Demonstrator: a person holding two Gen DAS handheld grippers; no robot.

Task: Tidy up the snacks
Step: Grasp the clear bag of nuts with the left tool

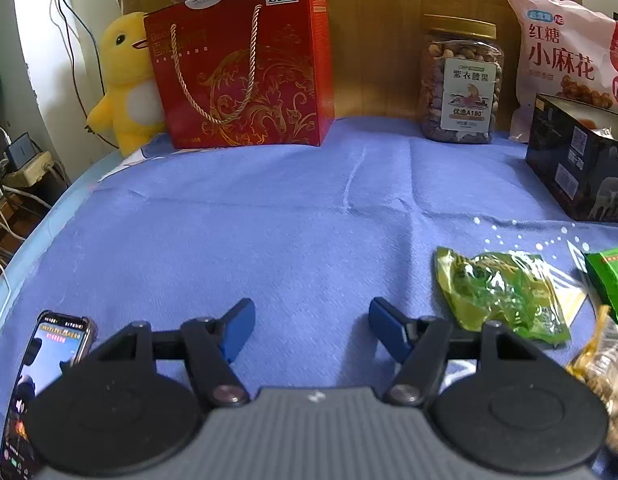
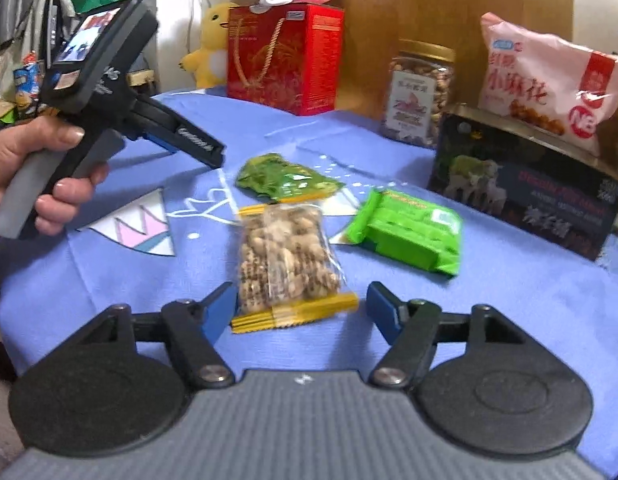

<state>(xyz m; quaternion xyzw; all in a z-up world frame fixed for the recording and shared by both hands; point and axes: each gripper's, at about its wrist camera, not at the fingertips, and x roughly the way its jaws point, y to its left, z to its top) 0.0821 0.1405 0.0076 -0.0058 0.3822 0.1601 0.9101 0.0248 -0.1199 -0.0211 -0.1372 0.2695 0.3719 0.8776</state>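
Note:
Three small snack packs lie on the blue cloth: a clear yellow-edged peanut pack (image 2: 287, 260), an olive-green pack (image 2: 285, 178) and a bright green pack (image 2: 409, 232). My right gripper (image 2: 299, 312) is open, its blue fingers either side of the peanut pack's near end, just above it. My left gripper (image 1: 311, 330) is open and empty over bare cloth; the olive-green pack (image 1: 505, 292) lies to its right. The left gripper also shows in the right wrist view (image 2: 197, 148), held by a hand.
At the back stand a red gift box (image 1: 245, 68), a nut jar (image 1: 461, 84), a pink bag (image 1: 569, 52) and a black open box (image 2: 525, 184). A yellow plush (image 1: 125, 80) sits at the left. A phone (image 1: 45, 380) lies near the table's left edge.

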